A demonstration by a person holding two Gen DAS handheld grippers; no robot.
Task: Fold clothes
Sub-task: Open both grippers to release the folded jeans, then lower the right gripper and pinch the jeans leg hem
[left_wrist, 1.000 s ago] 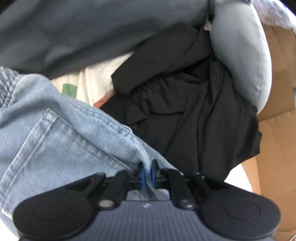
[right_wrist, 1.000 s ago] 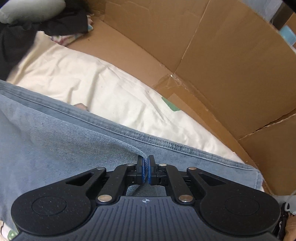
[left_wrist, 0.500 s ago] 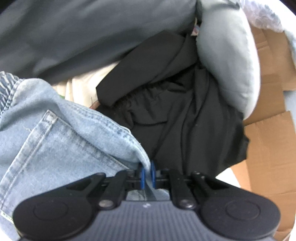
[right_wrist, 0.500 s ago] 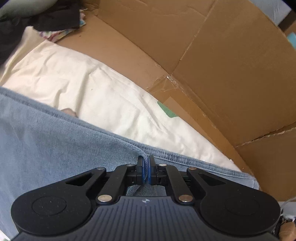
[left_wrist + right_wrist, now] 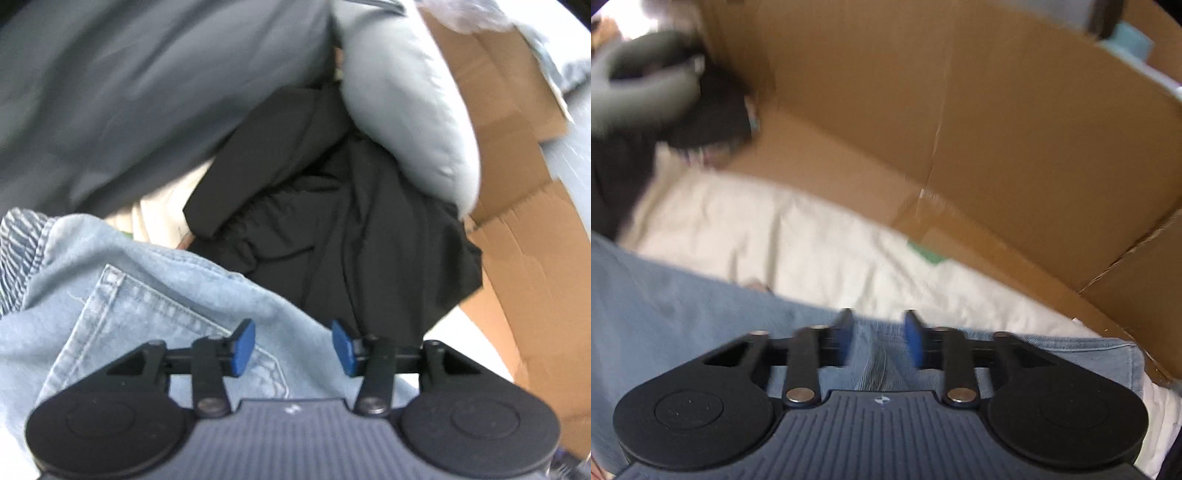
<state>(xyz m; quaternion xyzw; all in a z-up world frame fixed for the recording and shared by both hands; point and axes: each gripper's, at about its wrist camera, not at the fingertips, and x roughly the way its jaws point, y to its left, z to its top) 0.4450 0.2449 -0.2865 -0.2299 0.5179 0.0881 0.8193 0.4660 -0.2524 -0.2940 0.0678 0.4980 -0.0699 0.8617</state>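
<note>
Light blue jeans (image 5: 122,306) lie under my left gripper (image 5: 293,345), back pocket and elastic waistband showing at the left. The left gripper is open, its blue pads apart over the denim edge. In the right wrist view the same jeans (image 5: 683,314) spread across the lower frame over a cream sheet (image 5: 798,236). My right gripper (image 5: 879,341) is open, with a raised denim crease between the pads, not pinched.
A heap of black clothes (image 5: 332,229) lies just beyond the jeans, with a grey pillow (image 5: 410,110) and a dark grey cover (image 5: 129,92) behind. Cardboard walls (image 5: 960,129) stand along the right side, also seen in the left wrist view (image 5: 517,258).
Both grippers were shut on the jeans' edge; both have now opened and let the denim go. Both views are blurred by motion.
</note>
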